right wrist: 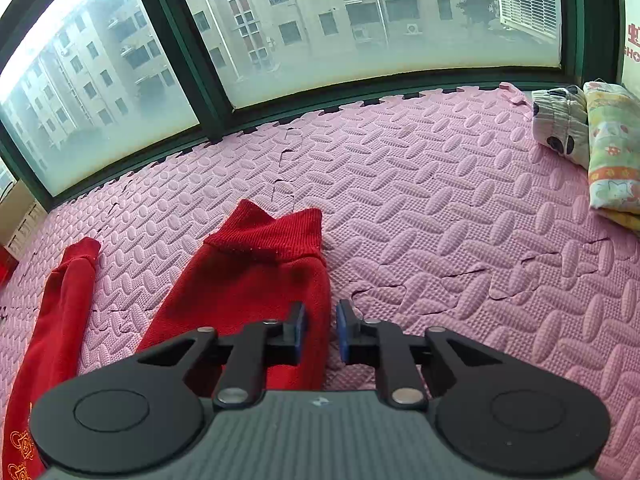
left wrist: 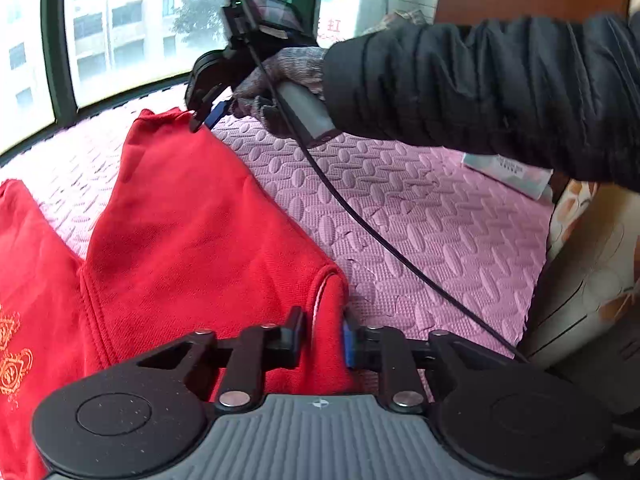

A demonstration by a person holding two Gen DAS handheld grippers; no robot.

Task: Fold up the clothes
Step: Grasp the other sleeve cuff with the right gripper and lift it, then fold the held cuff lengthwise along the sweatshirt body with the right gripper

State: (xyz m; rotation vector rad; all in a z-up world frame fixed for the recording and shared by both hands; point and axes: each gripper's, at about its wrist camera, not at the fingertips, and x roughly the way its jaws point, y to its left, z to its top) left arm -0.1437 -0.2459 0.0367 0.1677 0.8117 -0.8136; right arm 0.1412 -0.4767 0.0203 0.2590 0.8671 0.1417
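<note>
Red trousers with gold embroidery lie spread on the pink foam mat. My left gripper has its jaws closed on the waistband edge at the right side of the trousers. In the left wrist view my right gripper, held by a gloved hand in a black sleeve, sits at the far leg's edge. In the right wrist view the right gripper has its jaws closed on the right edge of that red leg, just short of the ribbed cuff. The other leg lies to the left.
A green-framed window borders the mat's far side. Folded patterned cloths lie at the mat's right end. A white box lies on the mat near the sleeve. A black cable runs across the mat.
</note>
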